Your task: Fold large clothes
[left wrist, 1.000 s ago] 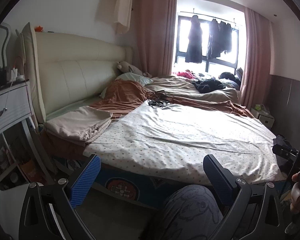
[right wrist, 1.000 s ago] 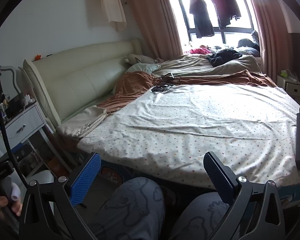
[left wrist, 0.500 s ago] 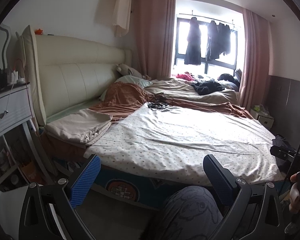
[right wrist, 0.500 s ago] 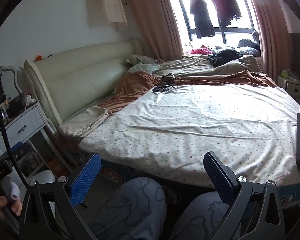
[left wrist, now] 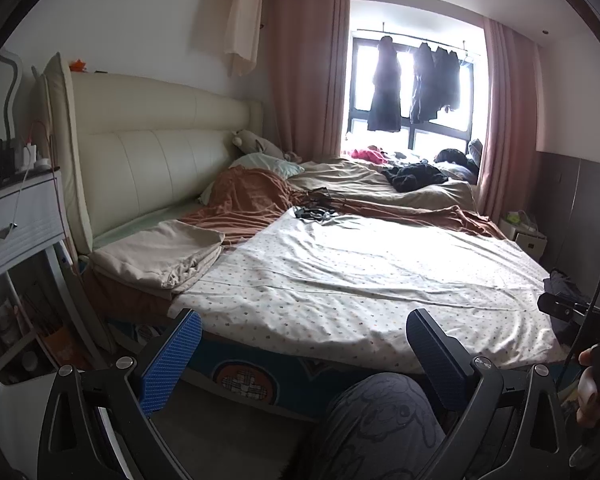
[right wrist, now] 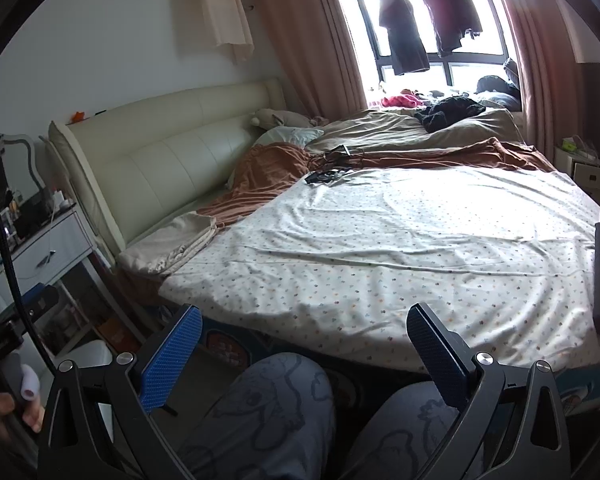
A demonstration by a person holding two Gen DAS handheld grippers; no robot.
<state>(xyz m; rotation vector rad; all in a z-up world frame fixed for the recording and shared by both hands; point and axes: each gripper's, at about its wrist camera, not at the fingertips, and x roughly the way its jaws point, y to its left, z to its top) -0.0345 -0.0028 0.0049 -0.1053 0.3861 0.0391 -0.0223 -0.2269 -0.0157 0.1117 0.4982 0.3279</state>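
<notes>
A large white dotted sheet (left wrist: 360,280) (right wrist: 400,248) lies spread flat over the near half of the bed. A folded beige cloth (left wrist: 160,254) (right wrist: 172,240) rests at its left, by the headboard. A rust-brown blanket (left wrist: 248,200) (right wrist: 268,172) is bunched behind it. My left gripper (left wrist: 304,356) hangs open in front of the bed's near edge, above the person's patterned trouser knee (left wrist: 380,420). My right gripper (right wrist: 304,354) is open too, held short of the bed edge over both knees, gripping nothing.
A white nightstand (left wrist: 16,216) with small items stands left of the cream headboard (left wrist: 152,160). Dark cables (left wrist: 316,210) lie mid-bed, and dark clothes (left wrist: 414,174) lie far back under hanging garments (left wrist: 386,92) at the window. A small bedside cabinet (right wrist: 584,168) sits at the right.
Both views have shifted only slightly; the left gripper has tilted a little, lowering the bed in its frame. Nothing was gripped or moved on the bed.
</notes>
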